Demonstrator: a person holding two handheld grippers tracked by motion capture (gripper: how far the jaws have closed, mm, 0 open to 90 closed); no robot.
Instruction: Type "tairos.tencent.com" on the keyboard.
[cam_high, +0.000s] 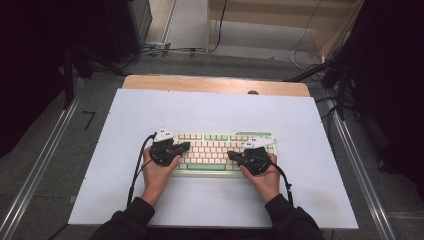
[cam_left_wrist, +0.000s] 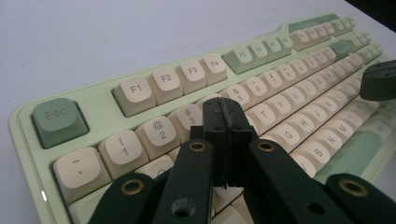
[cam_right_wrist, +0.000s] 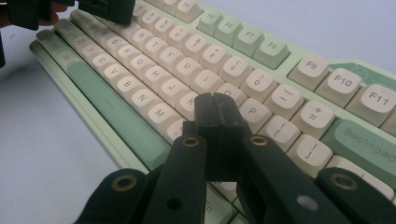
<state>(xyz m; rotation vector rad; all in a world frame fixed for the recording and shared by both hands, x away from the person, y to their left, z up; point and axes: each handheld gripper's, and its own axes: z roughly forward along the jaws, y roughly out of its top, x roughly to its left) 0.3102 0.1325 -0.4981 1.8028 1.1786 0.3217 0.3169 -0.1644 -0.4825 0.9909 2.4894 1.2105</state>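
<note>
A pale green keyboard with cream keys lies in the middle of the white mat. My left gripper hovers over its left half, jaws shut together with nothing between them. In the left gripper view the closed jaw tips sit above the keyboard, near the number row. My right gripper is over the right half, also shut and empty. In the right gripper view its tips hang over the letter keys of the keyboard. The left gripper shows at the top left there.
The mat covers a wooden table whose far edge is bare. Metal rails run along both sides on the floor. Cables and dark stands lie beyond the far edge. Open mat surrounds the keyboard.
</note>
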